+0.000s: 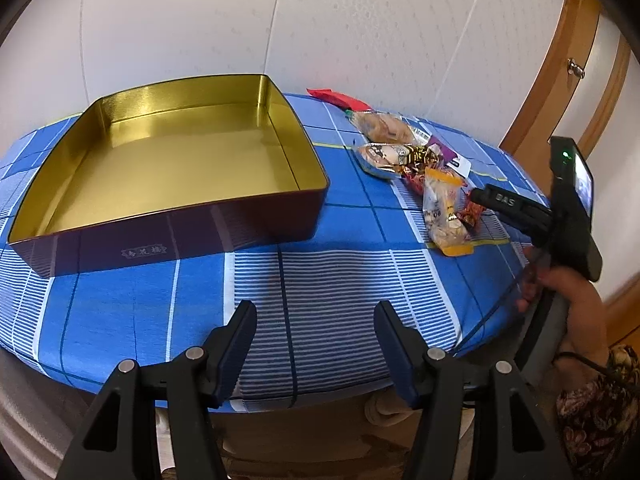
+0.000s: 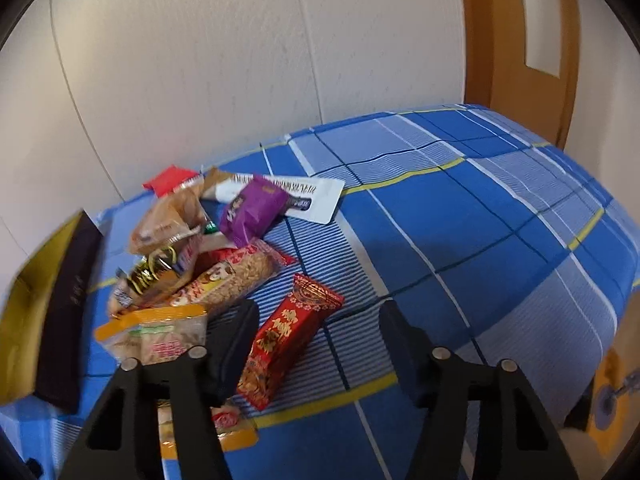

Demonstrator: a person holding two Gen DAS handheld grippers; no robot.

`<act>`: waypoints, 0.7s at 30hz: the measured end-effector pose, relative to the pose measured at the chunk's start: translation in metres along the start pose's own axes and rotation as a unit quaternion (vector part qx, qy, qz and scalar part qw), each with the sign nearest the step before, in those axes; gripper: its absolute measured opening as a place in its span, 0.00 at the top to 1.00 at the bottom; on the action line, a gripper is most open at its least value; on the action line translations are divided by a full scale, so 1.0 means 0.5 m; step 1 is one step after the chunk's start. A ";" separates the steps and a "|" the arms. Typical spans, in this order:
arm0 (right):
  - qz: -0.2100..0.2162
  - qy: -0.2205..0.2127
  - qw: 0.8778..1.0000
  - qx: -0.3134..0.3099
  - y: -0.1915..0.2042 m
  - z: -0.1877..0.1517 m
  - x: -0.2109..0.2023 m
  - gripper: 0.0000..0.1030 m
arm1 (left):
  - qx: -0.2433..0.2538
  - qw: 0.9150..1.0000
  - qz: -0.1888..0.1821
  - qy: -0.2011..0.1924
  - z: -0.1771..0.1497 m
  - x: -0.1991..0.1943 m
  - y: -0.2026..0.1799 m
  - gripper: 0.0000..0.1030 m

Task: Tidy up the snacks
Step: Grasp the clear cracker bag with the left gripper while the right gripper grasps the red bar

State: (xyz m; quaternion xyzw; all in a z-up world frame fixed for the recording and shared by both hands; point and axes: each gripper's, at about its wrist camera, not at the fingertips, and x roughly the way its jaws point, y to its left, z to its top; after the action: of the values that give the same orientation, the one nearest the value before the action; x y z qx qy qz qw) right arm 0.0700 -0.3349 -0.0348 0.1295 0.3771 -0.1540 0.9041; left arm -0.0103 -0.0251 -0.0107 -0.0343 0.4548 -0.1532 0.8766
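Note:
An empty square tin (image 1: 192,236), gold inside and dark purple outside, stands on the blue checked tablecloth (image 1: 320,280); its corner shows at the left edge of the right wrist view (image 2: 68,300). A pile of snack packets (image 1: 400,152) lies to its right. My left gripper (image 1: 316,312) hangs open over bare cloth near the table's front edge. My right gripper (image 2: 320,312) is open over a red and gold packet (image 2: 288,336), which lies between its fingers, close to the left one. An orange-edged clear bag (image 2: 160,336) lies partly under that finger. A purple packet (image 2: 252,208) sits further back.
A white wall runs behind the table, and a wooden door (image 2: 520,40) stands at the right. A person's hand (image 1: 568,292) holds the right gripper (image 1: 478,200) at the table's right edge. The cloth to the right of the pile (image 2: 480,240) is bare.

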 end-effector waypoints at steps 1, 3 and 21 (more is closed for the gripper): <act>0.005 0.002 1.000 -0.005 0.004 -0.001 0.004 0.40 | 0.000 1.000 0.000 0.000 0.000 0.001 0.000 0.40; 0.009 0.003 1.000 -0.013 0.010 -0.006 0.012 0.40 | 0.000 1.000 -0.002 0.003 0.002 0.004 0.001 0.40; 0.064 0.002 0.996 0.064 -0.068 -0.020 0.007 0.77 | 0.029 0.998 -0.049 0.015 0.096 0.053 -0.104 0.32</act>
State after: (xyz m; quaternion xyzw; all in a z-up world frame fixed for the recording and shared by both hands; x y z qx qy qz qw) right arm 0.0531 -0.3635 -0.0482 0.2109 0.3592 -0.1193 0.9013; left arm 0.0303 -0.0865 0.0070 -0.0291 0.4609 -0.2098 0.8618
